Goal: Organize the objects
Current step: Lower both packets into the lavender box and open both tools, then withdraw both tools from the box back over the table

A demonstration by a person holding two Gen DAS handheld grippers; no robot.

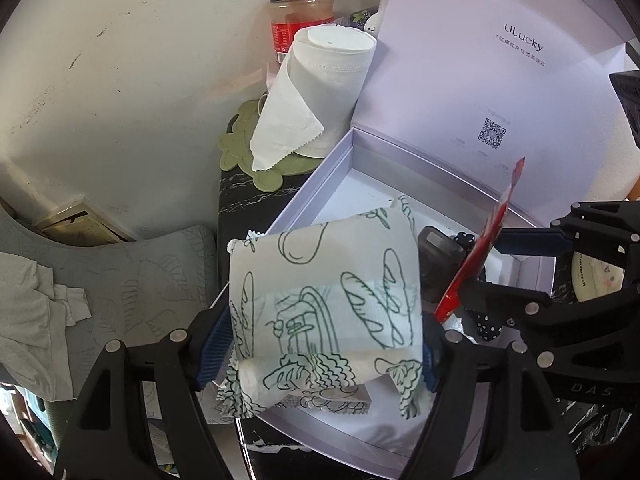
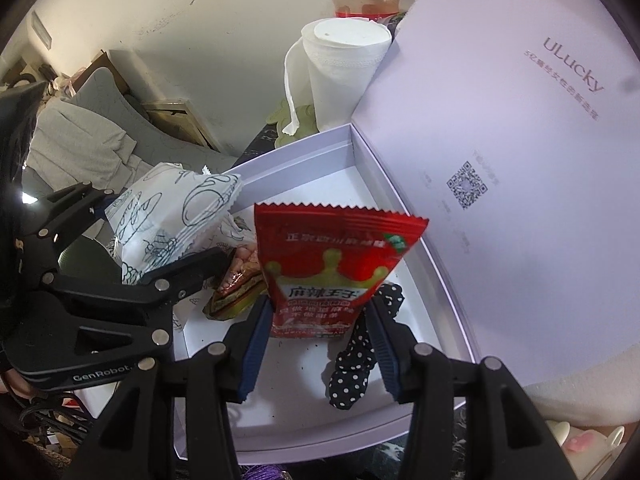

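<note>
My left gripper is shut on a white packet with green line drawings and holds it above the near-left corner of an open lavender box. My right gripper is shut on a red snack packet and holds it upright over the box floor. In the left wrist view the red packet shows edge-on at the right, held by the right gripper. In the right wrist view the left gripper holds the white packet at the left. A black polka-dot cloth and a small brown snack packet lie in the box.
The box's lid stands open at the back right. A paper roll on a green mat and a black-capped jar stand behind the box by the wall. A grey cushion lies to the left.
</note>
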